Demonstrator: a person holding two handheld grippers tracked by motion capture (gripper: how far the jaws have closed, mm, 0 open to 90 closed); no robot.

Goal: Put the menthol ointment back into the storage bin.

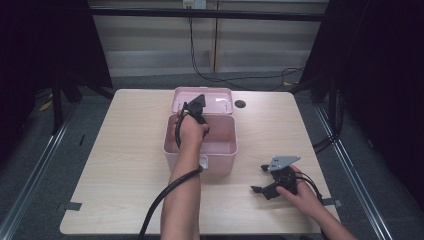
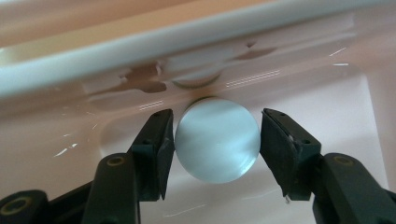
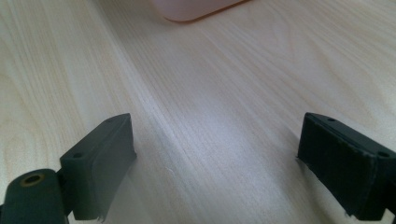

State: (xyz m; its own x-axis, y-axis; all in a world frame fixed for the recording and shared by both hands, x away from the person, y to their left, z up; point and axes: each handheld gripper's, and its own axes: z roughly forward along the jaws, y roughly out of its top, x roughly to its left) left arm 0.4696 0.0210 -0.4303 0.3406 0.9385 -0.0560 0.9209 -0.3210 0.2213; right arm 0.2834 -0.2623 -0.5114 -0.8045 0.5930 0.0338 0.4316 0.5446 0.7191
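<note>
I am looking down on a pale wooden table (image 1: 125, 150) with an open pink box (image 1: 170, 147) sitting near its middle, the lid (image 1: 220, 97) leaning back toward the far edge. My left hand (image 1: 191, 131) is reaching into the box from above, holding the left gripper (image 1: 196, 107) tipped down over the box's far side. In the left gripper view that gripper (image 2: 215, 140) is bracketing a pale, whitish ball (image 2: 217, 140) that is lying against the pink inner wall (image 2: 70, 140) of the box. The jaw on the left of that view is touching or nearly touching the ball, while a thin gap is showing beside the other jaw, so the tongs are spread around the ball and I cannot tell that they are pinching it yet. A blurred reflection of the ball is showing on the glossy wall just above it. My right hand (image 1: 305, 197) is resting on the table near the front right corner, well apart from the box, holding the right gripper (image 1: 261, 179) with the grey three-cornered plate (image 1: 283, 162) on top and its jaws pointing left toward the box. In the right gripper view the right gripper (image 3: 217, 163) is standing wide open over bare wood grain (image 3: 210, 93), with nothing between its jaws and a rounded corner of the pink box (image 3: 196, 8) showing at the top edge. A black cable (image 1: 165, 197) is trailing from the left gripper back along my forearm to the near edge.
</note>
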